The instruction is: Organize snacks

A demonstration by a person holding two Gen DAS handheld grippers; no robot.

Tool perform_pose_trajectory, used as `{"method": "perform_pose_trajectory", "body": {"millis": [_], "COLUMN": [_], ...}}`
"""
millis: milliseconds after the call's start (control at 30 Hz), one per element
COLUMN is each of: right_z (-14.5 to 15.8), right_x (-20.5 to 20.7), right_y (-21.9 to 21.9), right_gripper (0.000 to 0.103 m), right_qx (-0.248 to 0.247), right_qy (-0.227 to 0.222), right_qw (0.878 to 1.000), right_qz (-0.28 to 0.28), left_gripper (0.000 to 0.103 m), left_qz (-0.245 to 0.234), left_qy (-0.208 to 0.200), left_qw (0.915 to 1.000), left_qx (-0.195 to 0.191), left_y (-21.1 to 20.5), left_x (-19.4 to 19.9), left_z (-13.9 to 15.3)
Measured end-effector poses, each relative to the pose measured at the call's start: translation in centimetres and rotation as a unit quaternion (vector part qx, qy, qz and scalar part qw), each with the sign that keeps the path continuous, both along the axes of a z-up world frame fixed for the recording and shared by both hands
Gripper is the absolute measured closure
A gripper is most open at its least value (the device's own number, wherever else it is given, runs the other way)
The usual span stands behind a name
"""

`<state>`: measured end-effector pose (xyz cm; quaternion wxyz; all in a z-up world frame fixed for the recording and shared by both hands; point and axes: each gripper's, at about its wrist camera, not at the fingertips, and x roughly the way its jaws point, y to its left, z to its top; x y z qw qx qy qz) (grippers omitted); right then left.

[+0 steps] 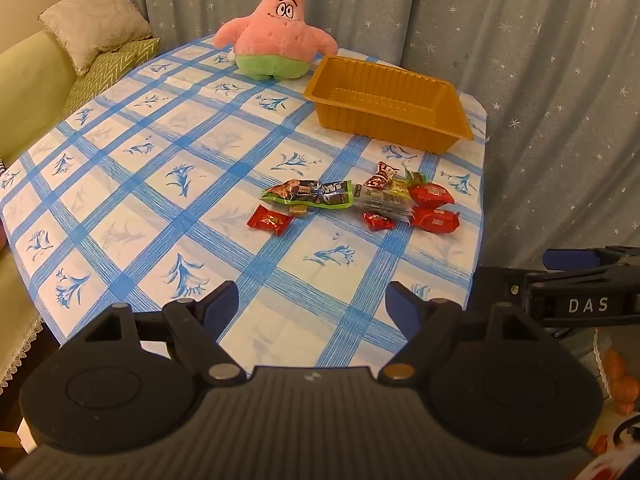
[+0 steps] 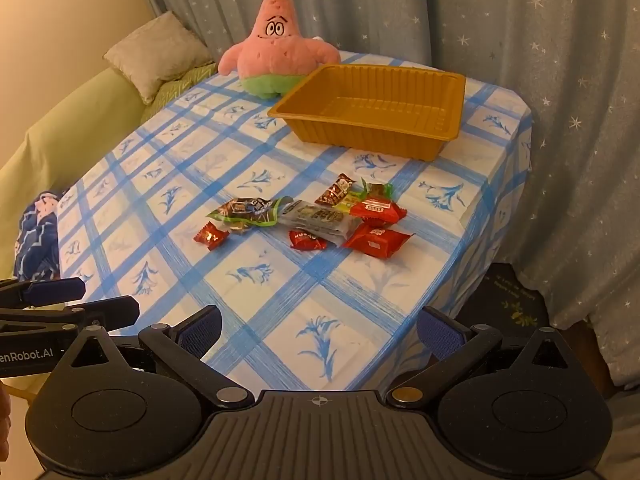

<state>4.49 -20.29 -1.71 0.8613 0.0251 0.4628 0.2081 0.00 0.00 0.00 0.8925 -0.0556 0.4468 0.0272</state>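
Several wrapped snacks lie in a loose cluster on the blue-checked tablecloth [image 1: 160,184]: a long green-edged packet [image 1: 308,194], a small red candy [image 1: 269,220], red packets [image 1: 434,194] and a clear-wrapped bar [image 1: 384,200]. In the right wrist view the same green-edged packet [image 2: 248,212] and red packets [image 2: 376,240] appear mid-table. Behind them stands an empty gold plastic tray [image 1: 390,120] [image 2: 372,136]. My left gripper [image 1: 314,306] hovers open over the near table edge, nothing between its fingers. My right gripper [image 2: 320,330] is open and empty too, well short of the snacks.
A pink star plush toy [image 1: 276,40] [image 2: 276,52] sits at the table's far side, left of the tray. A green sofa [image 1: 28,80] with cushions [image 1: 96,20] lies to the left. Starred curtains [image 1: 520,60] hang behind and to the right.
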Motion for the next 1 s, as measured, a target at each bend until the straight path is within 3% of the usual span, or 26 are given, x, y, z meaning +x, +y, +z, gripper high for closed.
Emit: {"method": "perform_pose_trajectory", "body": {"millis": [1000], "right_z": [0.31], "right_x": [-0.06], "right_y": [-0.05], "right_gripper": [0.000], "right_qx": [0.002], "right_qy": [-0.002], "right_qw": [1.000], "right_qz": [0.000], "left_gripper": [0.024], "left_qz": [0.000], "left_qy": [-0.001], "left_qw": [1.0000], "left_qx": [0.000], "left_y": [0.00], "left_x": [-0.01], "left_z": [0.00]}}
